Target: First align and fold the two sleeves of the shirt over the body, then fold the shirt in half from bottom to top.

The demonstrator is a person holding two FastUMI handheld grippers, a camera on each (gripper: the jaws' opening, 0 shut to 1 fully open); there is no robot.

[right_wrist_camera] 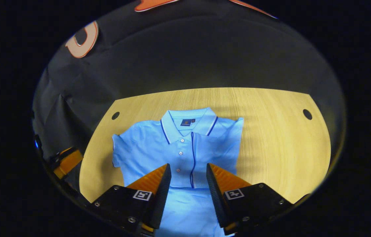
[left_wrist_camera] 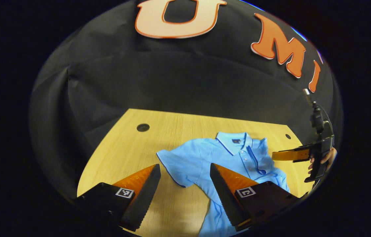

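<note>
Each gripper, the left gripper [left_wrist_camera: 185, 171] and the right gripper [right_wrist_camera: 187, 171], carries two wedge-shaped fingers with saw-toothed inner edges and ribbed backs. The fingers sit on black blocks fastened with small screws, and each block bears a square black-and-white marker [left_wrist_camera: 124, 192]. In the left gripper view the right gripper's body is black, with a cable [left_wrist_camera: 317, 112] rising from its top.

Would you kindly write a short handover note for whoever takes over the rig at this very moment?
Left gripper: open, holding nothing, above the spread sleeve.
Right gripper: open, holding nothing, over the shirt's middle.
Light blue polo shirt: lying front up on the wooden table, collar at the far end.
Done: one sleeve appears folded over the body.
Left: fold the other sleeve over the body, then fold the shirt in half from bottom to top.
</note>
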